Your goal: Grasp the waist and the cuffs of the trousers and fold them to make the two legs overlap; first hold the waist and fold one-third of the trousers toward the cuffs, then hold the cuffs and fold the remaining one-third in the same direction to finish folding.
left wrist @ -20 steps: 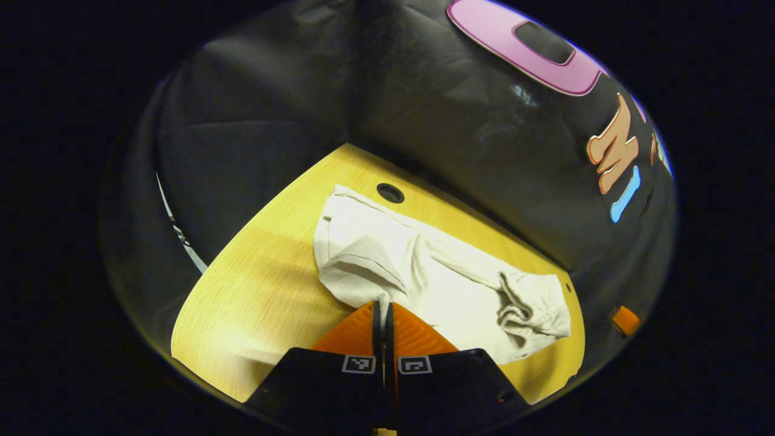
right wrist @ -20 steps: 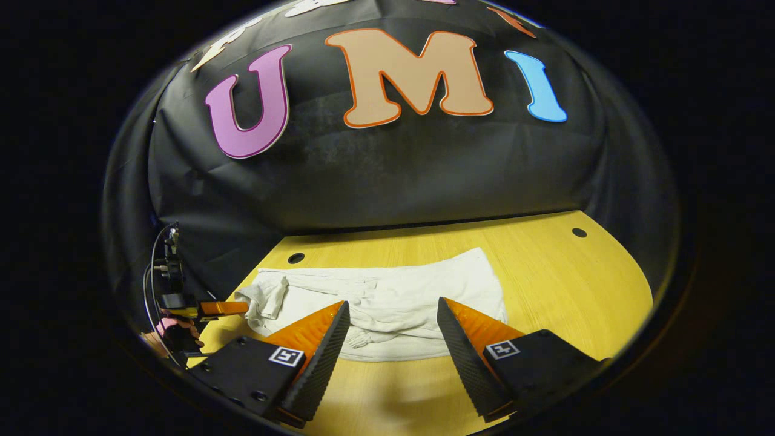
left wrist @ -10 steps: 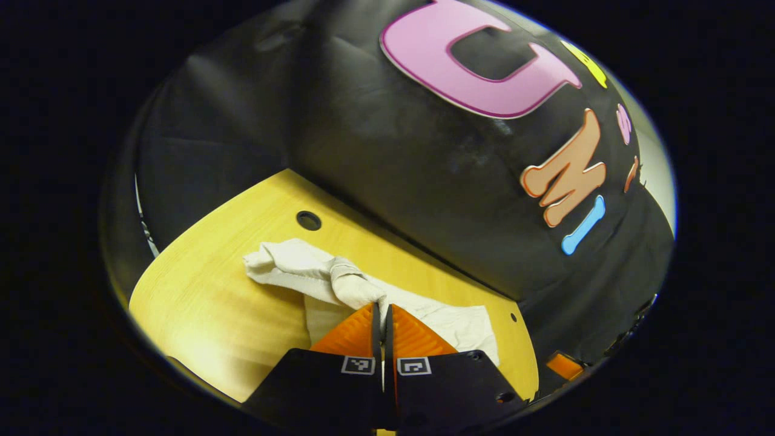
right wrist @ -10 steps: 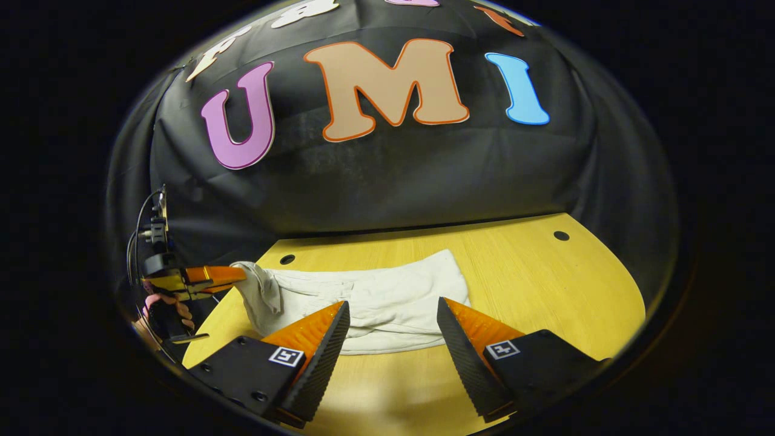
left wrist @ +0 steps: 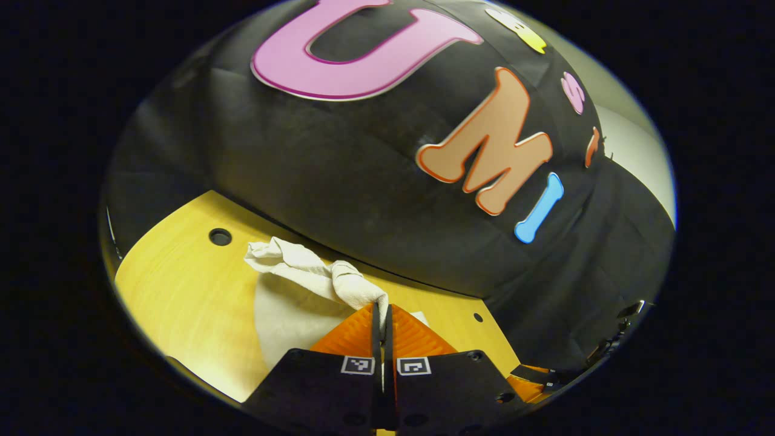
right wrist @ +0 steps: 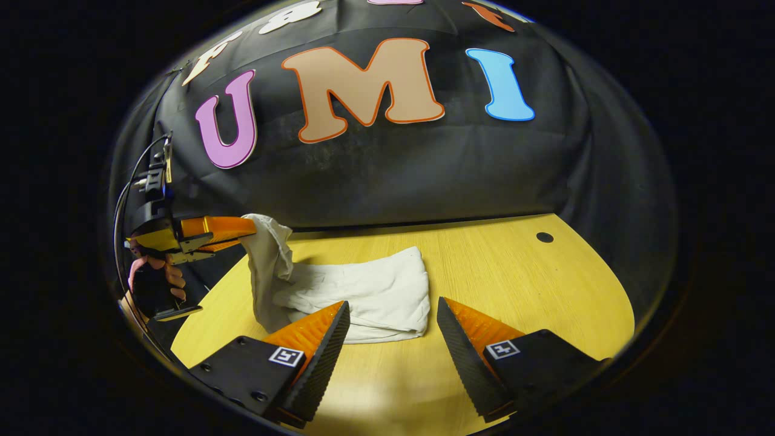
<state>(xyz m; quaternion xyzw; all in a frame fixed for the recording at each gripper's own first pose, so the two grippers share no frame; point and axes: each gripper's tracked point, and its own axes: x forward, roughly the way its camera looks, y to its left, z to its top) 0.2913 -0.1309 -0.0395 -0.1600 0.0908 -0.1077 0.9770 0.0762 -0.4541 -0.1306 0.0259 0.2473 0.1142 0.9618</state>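
Observation:
White trousers (right wrist: pixel 363 293) lie folded lengthwise on the yellow wooden table (right wrist: pixel 521 284). Their left end (right wrist: pixel 266 248) is lifted off the table and hangs in a bunched fold. My left gripper (left wrist: pixel 382 307) is shut on that end, and the gathered cloth (left wrist: pixel 309 269) trails away to its left. The same left gripper (right wrist: pixel 249 226) appears at the left of the right gripper view, held by a hand (right wrist: pixel 151 272). I cannot tell whether the held end is the waist or the cuffs. My right gripper (right wrist: pixel 393 330) stands open just in front of the trousers' near edge, holding nothing.
The table has a round hole at its far right (right wrist: pixel 544 237) and another near the lifted end (left wrist: pixel 220 236). The black cloth wall (right wrist: pixel 393 175) rises right behind the table's back edge. Bare wood lies to the right of the trousers.
The left gripper has risen and moved right, lifting the trousers' end off the table and dragging the cloth with it. The right gripper stays open and has hardly moved.

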